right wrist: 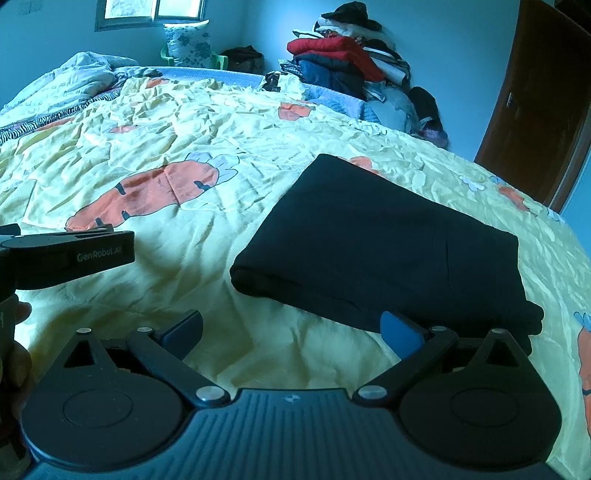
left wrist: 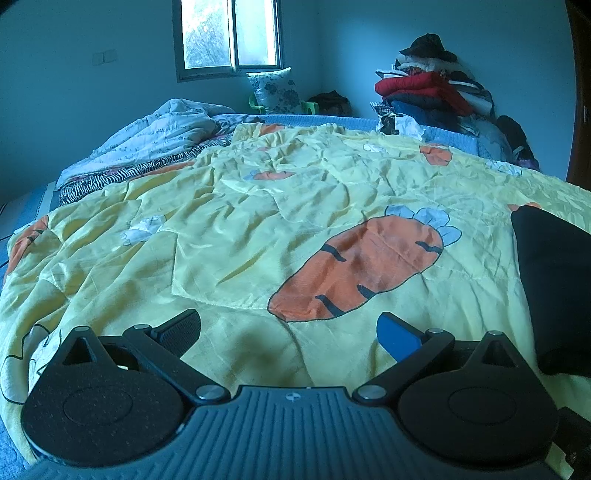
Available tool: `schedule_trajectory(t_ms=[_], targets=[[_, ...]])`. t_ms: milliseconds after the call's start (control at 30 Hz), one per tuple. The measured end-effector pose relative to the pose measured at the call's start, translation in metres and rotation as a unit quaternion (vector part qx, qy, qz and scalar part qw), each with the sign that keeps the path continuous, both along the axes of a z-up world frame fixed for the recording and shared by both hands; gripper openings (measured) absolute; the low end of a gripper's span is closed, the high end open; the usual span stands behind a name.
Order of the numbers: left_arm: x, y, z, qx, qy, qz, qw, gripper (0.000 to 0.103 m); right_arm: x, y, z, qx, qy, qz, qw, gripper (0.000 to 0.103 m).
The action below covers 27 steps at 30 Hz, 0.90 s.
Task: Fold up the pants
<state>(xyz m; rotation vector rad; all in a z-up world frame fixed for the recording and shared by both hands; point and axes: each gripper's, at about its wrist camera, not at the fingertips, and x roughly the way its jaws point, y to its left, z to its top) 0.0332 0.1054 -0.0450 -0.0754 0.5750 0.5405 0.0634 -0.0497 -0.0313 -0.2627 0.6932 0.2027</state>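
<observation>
A yellow quilt (left wrist: 229,236) printed with orange carrots (left wrist: 362,266) is spread across the bed (left wrist: 314,120), and every other item is borne by it or stands around it. No box, basket or other container with visible contents is identified; a green chair (left wrist: 308,107) carrying a flowered pillow (left wrist: 277,90) is seen beneath the window (left wrist: 229,35), and a heap of clothes (right wrist: 347,62) is stacked in the far corner, beside a brown door (right wrist: 543,122). A crumpled white duvet (left wrist: 147,136) is shown at the far left of the bed.

The pants (right wrist: 388,240), black and folded into a compact rectangle, are laid flat on the quilt. In the right wrist view they are placed just ahead of the right gripper (right wrist: 291,326), whose fingers are spread wide with nothing held between them; the blue-padded right-hand finger (right wrist: 400,332) is seen against the near edge of the pants, though contact cannot be confirmed. The other finger is set over bare quilt.

The left gripper (left wrist: 290,330) is likewise spread wide and grips nothing, with only quilt shown between its fingers. The pants (left wrist: 554,288) are located to its right, apart from both fingers. In the right wrist view the left gripper (right wrist: 66,254) is seen from the side, to the left of the pants.
</observation>
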Motion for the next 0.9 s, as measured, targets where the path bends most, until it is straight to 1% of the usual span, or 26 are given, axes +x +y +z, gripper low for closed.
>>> schedule_trajectory(t_ms=[600,767,900], targets=[[0.003,-0.002,-0.001,0.003,0.008,-0.007,0.9999,0.103,0.001,-0.005,-0.001,0.002,0.002,-0.006,1.0,0.103],[0.004,-0.007,0.001,0.005,0.014,-0.02,0.9997,0.103,-0.001,-0.014,-0.001,0.004,0.002,-0.014,1.0,0.103],[0.005,-0.015,0.004,-0.007,0.017,-0.042,0.999,0.103,-0.004,-0.033,-0.004,0.013,0.007,-0.037,0.999,0.103]])
